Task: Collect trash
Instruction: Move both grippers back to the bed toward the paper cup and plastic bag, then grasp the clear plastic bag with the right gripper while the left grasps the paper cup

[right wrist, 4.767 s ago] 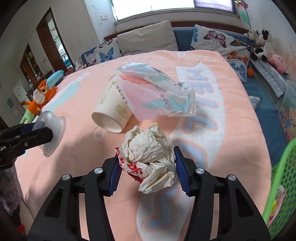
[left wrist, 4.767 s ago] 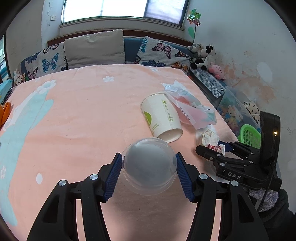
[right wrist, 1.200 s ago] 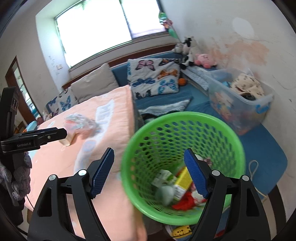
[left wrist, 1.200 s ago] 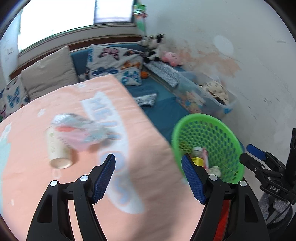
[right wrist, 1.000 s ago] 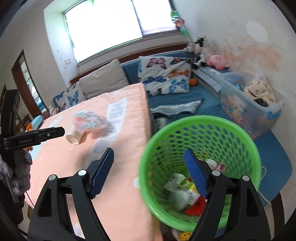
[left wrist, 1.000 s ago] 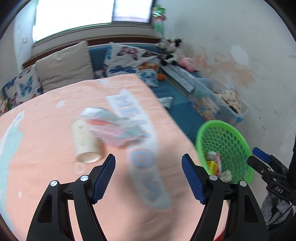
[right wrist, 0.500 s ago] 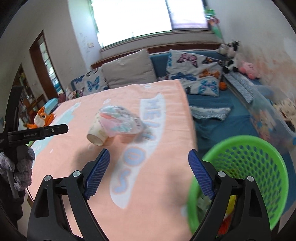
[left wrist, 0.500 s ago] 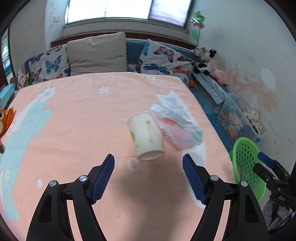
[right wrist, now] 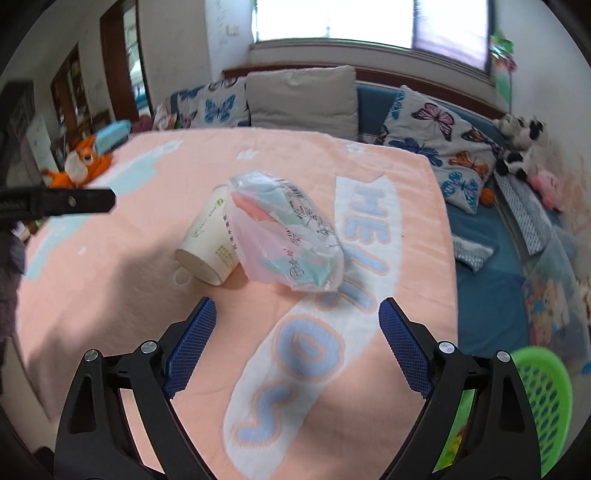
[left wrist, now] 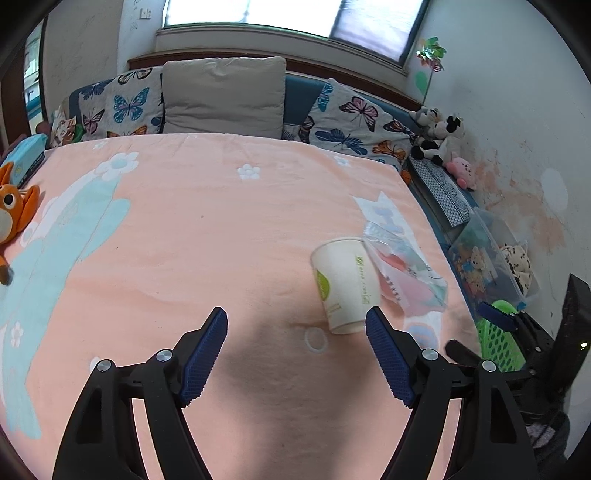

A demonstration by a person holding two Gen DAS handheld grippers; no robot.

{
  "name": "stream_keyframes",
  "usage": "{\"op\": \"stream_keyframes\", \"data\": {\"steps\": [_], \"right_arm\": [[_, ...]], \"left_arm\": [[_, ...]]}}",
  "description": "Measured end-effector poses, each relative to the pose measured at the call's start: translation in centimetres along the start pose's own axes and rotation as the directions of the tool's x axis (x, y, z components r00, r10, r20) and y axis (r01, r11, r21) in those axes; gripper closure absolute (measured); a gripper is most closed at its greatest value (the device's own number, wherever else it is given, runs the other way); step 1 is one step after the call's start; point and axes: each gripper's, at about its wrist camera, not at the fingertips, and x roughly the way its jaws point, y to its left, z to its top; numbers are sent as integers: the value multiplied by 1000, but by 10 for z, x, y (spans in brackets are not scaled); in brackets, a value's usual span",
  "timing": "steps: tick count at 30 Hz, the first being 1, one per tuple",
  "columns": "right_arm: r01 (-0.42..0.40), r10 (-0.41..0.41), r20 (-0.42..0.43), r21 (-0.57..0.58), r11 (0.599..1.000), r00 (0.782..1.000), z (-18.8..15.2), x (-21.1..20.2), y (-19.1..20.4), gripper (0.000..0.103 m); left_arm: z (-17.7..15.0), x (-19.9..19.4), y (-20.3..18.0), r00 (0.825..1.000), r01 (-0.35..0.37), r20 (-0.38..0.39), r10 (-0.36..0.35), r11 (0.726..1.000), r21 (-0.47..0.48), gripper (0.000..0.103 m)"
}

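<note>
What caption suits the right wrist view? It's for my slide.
Empty right gripper, jaws opening, faces a tipped paper cup and plastic bag on a pink blanket.

Both wrist views angled down over the bed, sharing paper cup point(left wrist: 345, 286), plastic bag point(right wrist: 286, 238)

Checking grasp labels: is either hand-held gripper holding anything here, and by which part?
Nothing is held. The left hand-held gripper is open and empty; the right hand-held gripper is opening, with nothing between its pads.

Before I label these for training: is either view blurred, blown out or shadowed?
Left wrist view: sharp, window blown out, gripper shadow on the blanket beside the paper cup. Right wrist view: softer, green basket and far cushions smeared, window overexposed; strong fisheye bending in both.
</note>
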Motion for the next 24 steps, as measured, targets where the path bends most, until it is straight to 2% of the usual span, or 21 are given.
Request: {"op": "stream_keyframes", "data": {"steps": [15,16,18,20,24], "right_arm": [[52,-60,-67,-113,992,996,28,82,2,15],[49,-57,-68,-112,993,996,28,85,2,17],[40,-48,-72,-102,994,996,30,88,1,33],[30,-36,-75,-83,996,996,31,88,-2,39],[8,-10,-63,-33,999,998,29,79,-10,45]], "left_arm": [[14,22,4,1000,-8,-20,8,1000,-4,28],[15,24,2,1000,-8,-22,8,1000,-2,28],[17,29,-1,1000,-4,-26,4,1000,2,28],[16,32,-4,1000,-2,-30,3,1000,5,28],[19,43,-11,999,12,-45,-11,1000,9,28]]}}
